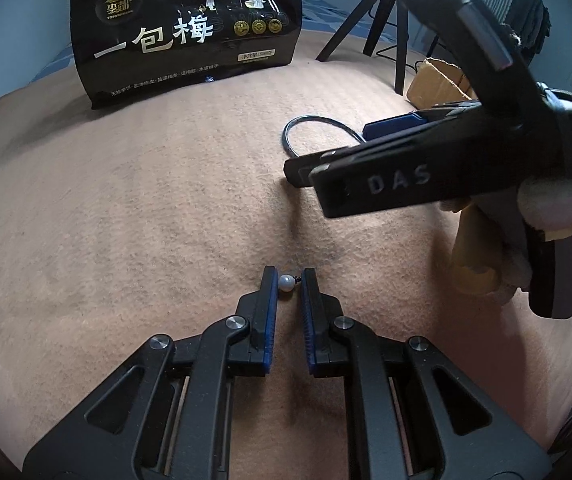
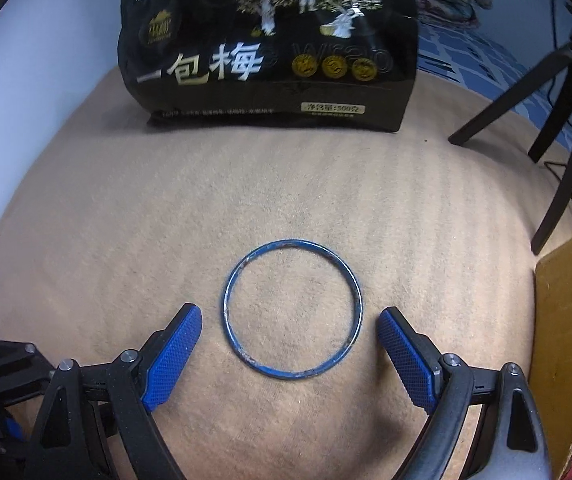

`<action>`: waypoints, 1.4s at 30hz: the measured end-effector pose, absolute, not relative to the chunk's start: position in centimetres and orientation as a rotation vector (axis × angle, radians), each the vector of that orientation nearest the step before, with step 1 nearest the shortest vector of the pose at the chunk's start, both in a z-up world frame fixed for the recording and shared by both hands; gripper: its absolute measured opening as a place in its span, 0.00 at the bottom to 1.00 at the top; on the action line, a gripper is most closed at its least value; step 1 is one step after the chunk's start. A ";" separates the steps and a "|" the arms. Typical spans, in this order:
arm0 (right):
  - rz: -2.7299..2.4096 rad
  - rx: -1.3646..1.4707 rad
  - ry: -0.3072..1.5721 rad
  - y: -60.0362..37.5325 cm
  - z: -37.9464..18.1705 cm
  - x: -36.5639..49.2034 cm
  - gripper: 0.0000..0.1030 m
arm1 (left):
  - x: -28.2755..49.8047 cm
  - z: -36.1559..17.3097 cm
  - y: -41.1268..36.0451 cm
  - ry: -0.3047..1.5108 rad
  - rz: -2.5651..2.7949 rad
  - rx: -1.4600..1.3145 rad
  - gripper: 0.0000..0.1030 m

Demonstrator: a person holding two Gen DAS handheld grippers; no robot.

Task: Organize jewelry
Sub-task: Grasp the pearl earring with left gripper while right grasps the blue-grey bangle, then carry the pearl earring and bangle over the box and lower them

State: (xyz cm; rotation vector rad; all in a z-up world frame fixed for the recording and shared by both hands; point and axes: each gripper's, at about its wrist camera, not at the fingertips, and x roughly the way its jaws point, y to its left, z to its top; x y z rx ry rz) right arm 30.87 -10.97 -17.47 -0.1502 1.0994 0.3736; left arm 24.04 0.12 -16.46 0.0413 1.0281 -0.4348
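Tan felt cloth point(image 1: 125, 208) covers the tabletop, soft and faintly striped. On it, near the left tongs point(image 1: 289, 278), sits a small pale round pearl bead point(image 1: 286, 282) with a tiny dark fitting at its right side. The bead lies between the tips of the two blue-padded fingers point(image 1: 270, 304); the left pad touches it or nearly so, while the right pad stands just apart, so the left tongs are narrowed around the bead but not clearly clamped on it.

The right tongs point(image 2: 290, 320) are spread wide, released, their blue textured pads point(image 2: 173, 356) on either side of a thin blue metal bangle point(image 2: 292, 309) lying flat on the cloth, touching neither pad. In the left wrist view the bangle point(image 1: 318, 128) shows partly behind the right tongs point(image 1: 306, 172).

A black snack bag with white Chinese lettering point(image 2: 269, 52) stands at the far edge. A brown cardboard box point(image 2: 570, 340) sits to the right, near black tripod legs point(image 2: 562, 128).
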 end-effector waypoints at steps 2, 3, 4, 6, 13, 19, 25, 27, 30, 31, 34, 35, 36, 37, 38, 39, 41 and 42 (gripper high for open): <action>0.369 -0.170 1.098 -10.7 -17.5 30.8 0.89 | 24.0 -16.5 0.1 1.029 -0.434 0.043 0.10; 0.369 -0.173 1.099 -10.8 -17.5 30.7 0.88 | 23.9 -16.5 0.1 1.029 -0.433 0.042 0.10; 0.365 -0.176 1.100 -10.8 -17.5 30.7 0.85 | 23.9 -16.4 0.2 1.029 -0.434 0.041 0.10; 0.361 -0.176 1.097 -11.1 -17.4 30.6 0.76 | 23.7 -16.4 0.2 1.030 -0.432 0.040 0.10; 0.378 -0.157 1.097 -12.2 -16.7 30.2 0.70 | 23.7 -16.2 0.3 1.037 -0.422 0.030 0.10; 0.387 -0.135 1.075 -13.1 -15.5 29.0 0.70 | 23.4 -15.6 0.2 1.037 -0.415 0.027 0.10; 0.404 -0.104 1.038 -14.1 -13.1 27.0 0.70 | 22.8 -14.3 -0.1 1.019 -0.417 0.015 0.10; 0.409 -0.098 1.024 -14.5 -12.2 26.0 0.70 | 22.5 -13.6 -0.3 1.008 -0.422 0.011 0.10; 0.417 -0.092 1.004 -15.3 -10.9 24.8 0.70 | 22.1 -12.7 -0.8 0.989 -0.433 0.008 0.10; 0.419 -0.088 0.998 -15.7 -10.5 24.3 0.70 | 21.9 -12.2 -1.1 0.981 -0.439 0.006 0.10; 0.419 -0.078 0.979 -16.8 -9.2 23.6 0.70 | 21.6 -11.3 -1.9 0.964 -0.453 0.001 0.10; 0.418 -0.075 0.972 -17.2 -8.8 23.2 0.70 | 21.4 -10.9 -2.3 0.957 -0.460 0.000 0.10; 0.415 -0.073 0.967 -17.8 -8.4 22.7 0.70 | 21.4 -10.6 -2.6 0.950 -0.466 -0.002 0.10; 0.411 -0.072 0.963 -18.3 -8.1 22.3 0.70 | 21.3 -10.3 -3.0 0.946 -0.470 -0.003 0.10; 0.406 -0.070 0.957 -18.9 -7.7 21.9 0.70 | 21.2 -10.0 -3.4 0.939 -0.477 -0.007 0.10; 0.402 -0.068 0.954 -19.4 -7.4 21.5 0.70 | 21.3 -9.7 -3.7 0.935 -0.481 -0.010 0.10; 0.387 -0.065 0.946 -20.7 -6.8 20.8 0.70 | 21.5 -9.1 -4.7 0.925 -0.493 -0.016 0.10; 0.379 -0.064 0.943 -21.5 -6.4 20.4 0.70 | 21.5 -8.8 -5.3 0.920 -0.502 -0.020 0.10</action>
